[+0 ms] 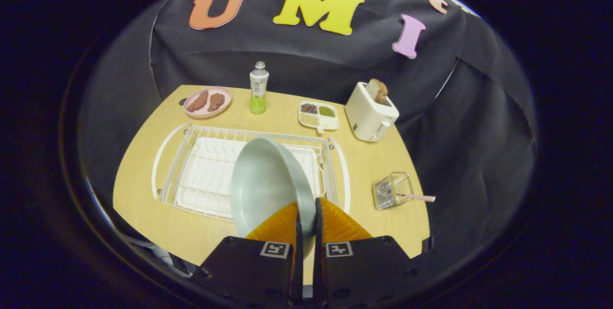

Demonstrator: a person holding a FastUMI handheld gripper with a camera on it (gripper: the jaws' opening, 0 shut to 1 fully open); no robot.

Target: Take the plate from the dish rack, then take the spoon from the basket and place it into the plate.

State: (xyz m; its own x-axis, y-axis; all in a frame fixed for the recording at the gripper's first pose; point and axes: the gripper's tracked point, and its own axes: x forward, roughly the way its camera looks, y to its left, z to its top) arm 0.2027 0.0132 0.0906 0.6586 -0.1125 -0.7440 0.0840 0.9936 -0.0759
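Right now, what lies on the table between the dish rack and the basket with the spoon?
Bare tabletop separates the dish rack from the basket, seen in the gripper view. The gripper jaws are shut on the plate.

Plate (263, 179), clamped between the fingers of the gripper (306, 215): matt, smooth glaze. Dish rack (191, 165) beyond them: coated wire. Table (373, 160): smooth wood-look top. Basket (390, 189): bright metal wire.
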